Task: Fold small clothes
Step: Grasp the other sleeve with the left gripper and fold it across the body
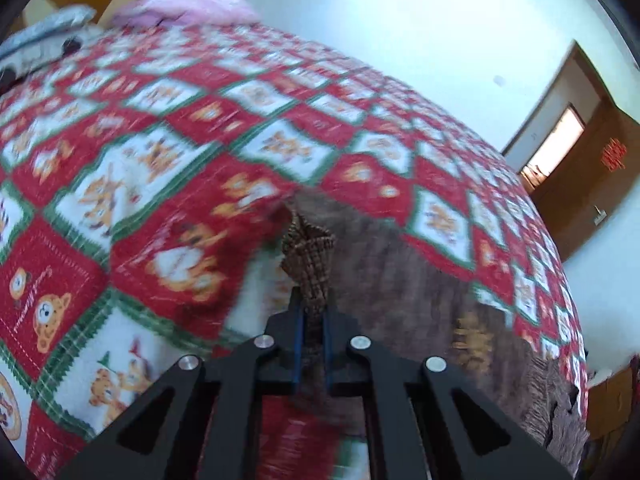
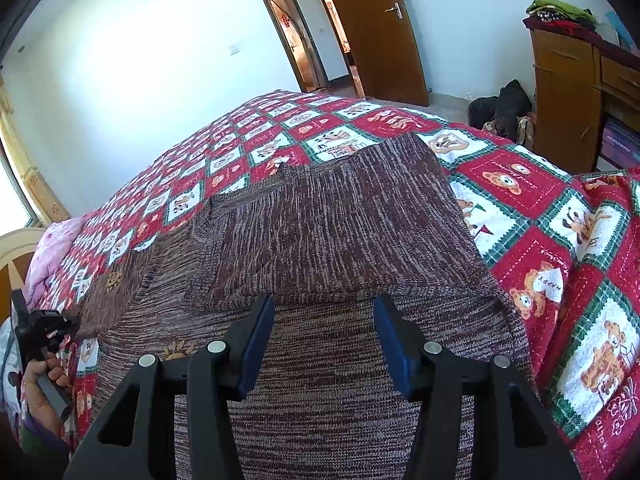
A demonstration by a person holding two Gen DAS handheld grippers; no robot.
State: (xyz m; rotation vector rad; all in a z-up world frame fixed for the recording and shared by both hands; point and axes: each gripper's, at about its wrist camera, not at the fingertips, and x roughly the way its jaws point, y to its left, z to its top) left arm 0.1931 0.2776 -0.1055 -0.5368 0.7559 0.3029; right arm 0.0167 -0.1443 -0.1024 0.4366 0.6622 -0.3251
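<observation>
A brown marled knit sweater (image 2: 320, 232) lies spread on the bed, with one part folded over onto its body. My right gripper (image 2: 324, 308) hangs just above the near part of it, open, with nothing pinched between its blue pads. My left gripper (image 1: 314, 308) is shut on a bunched corner of the sweater (image 1: 308, 252), which stands up out of the closed jaws. In the right wrist view that left gripper (image 2: 68, 326) sits at the sweater's far left edge, held by a hand (image 2: 40, 384). The left wrist view is blurred.
A red, white and green bear-print quilt (image 2: 520, 184) covers the bed. A pink blanket (image 1: 188, 4) lies at the headboard end. A wooden cabinet (image 2: 568, 92) topped with clothes, dark bags (image 2: 504, 112) on the floor and an open brown door (image 2: 380, 32) stand beyond the bed.
</observation>
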